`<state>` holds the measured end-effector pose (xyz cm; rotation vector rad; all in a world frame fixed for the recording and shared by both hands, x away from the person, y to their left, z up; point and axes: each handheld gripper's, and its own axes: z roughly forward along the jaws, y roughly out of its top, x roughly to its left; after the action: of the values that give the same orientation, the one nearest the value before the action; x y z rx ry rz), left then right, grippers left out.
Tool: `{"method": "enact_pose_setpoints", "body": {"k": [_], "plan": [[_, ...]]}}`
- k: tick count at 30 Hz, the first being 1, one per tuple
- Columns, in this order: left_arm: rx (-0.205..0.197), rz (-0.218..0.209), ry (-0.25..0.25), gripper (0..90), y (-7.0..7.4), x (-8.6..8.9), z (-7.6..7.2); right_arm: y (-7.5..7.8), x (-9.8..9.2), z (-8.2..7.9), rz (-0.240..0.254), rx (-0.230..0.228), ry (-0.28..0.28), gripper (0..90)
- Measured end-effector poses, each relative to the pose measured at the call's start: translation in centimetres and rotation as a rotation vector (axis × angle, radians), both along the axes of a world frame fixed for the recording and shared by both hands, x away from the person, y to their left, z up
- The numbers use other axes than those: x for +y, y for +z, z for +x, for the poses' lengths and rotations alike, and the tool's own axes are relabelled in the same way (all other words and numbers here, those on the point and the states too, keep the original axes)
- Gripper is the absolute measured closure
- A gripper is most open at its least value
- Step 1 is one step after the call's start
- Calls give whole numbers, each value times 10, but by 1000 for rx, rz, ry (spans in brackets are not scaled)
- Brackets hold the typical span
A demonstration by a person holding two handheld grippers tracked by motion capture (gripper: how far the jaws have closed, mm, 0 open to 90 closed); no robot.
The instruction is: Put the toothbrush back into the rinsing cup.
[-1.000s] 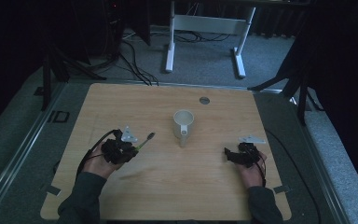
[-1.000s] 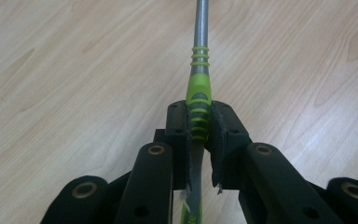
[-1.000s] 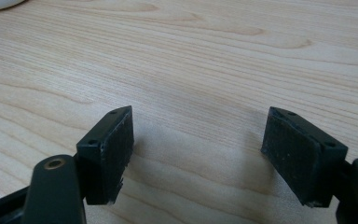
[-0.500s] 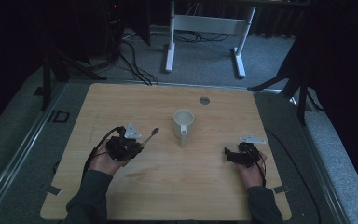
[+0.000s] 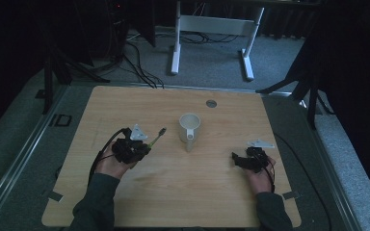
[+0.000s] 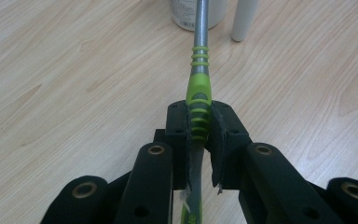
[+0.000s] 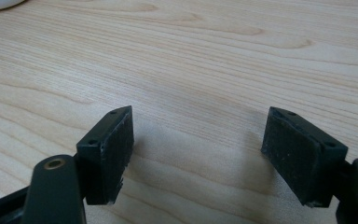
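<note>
The left gripper is clamping a green-handled utensil, its metal shaft pointing ahead toward the white mug. The right gripper is resting with jaws apart over bare table.

The white mug stands mid-desk, its handle pointing toward the person. Bare wood lies open on every other side of the mug, out to both edges.

White desk frame, floor cables

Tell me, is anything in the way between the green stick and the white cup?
Nothing visible. The left claw grips the green-handled stick, which points at the white cup. Between them lies bare table.
</note>
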<state>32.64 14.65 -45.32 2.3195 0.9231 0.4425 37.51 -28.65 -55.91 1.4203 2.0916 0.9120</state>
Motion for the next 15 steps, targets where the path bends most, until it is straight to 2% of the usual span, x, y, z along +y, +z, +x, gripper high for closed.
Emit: {"method": "enact_pose_setpoints", "body": {"k": [15], "plan": [[-23, -30, 27, 791, 4, -8, 5, 0, 0, 0, 1, 0, 1, 245]]}}
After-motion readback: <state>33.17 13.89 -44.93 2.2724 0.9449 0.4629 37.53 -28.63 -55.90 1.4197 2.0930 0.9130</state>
